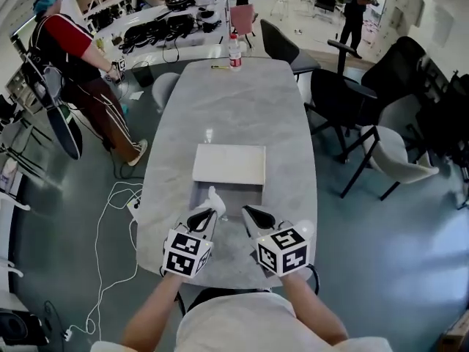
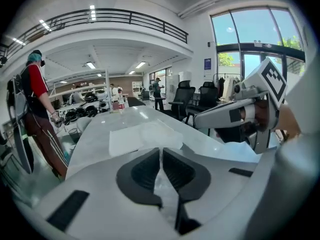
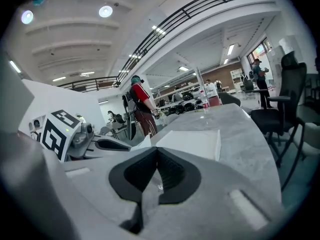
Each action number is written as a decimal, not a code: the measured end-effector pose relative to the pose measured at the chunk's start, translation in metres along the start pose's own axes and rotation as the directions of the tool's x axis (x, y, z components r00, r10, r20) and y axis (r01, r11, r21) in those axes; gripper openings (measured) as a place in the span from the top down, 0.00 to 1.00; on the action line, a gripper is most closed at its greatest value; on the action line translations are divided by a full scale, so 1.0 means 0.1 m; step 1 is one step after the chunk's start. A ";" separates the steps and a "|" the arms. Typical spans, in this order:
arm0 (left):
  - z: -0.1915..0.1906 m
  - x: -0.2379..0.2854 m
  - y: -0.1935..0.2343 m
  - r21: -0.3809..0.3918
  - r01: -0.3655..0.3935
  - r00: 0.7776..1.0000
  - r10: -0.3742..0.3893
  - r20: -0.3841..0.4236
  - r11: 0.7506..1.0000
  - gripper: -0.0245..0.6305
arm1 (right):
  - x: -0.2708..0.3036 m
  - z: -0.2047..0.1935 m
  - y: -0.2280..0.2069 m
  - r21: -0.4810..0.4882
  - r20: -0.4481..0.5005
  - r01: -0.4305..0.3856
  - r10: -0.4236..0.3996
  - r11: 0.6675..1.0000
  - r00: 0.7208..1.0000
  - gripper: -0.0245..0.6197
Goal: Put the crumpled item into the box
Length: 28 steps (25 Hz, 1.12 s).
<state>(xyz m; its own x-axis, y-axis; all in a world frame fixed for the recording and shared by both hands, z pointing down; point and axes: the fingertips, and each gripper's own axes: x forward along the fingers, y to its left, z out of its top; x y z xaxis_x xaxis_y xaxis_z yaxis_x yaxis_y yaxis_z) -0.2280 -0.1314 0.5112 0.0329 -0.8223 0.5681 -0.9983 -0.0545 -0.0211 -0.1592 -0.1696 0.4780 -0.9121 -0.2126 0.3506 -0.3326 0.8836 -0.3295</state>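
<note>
Both side by side near box (image 1: 229, 164), left claw (image 1: 211, 211) pinching crumpled item (image 1: 213, 196), right claw (image 1: 248, 212) closed

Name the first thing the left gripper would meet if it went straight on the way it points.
Probably the white box: the left gripper, shut on the crumpled item, points up the table straight at it, with nothing else between. The depth is hard to judge.
</note>
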 end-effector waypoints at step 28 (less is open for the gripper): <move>-0.31 1.01 0.16 0.488 0.453 0.888 -0.333 -0.317 0.746 0.93 | 0.31 -0.15 -0.27 0.143 0.006 0.351 -0.355 0.926 0.935 0.95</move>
<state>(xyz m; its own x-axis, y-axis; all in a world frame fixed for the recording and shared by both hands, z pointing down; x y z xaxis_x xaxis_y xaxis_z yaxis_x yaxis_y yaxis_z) -0.2426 -0.1983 0.5936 0.3460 -0.5330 0.7721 -0.7063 -0.6896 -0.1596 -0.1746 -0.1942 0.5109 -0.7360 -0.5151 0.4393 -0.6619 0.6837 -0.3072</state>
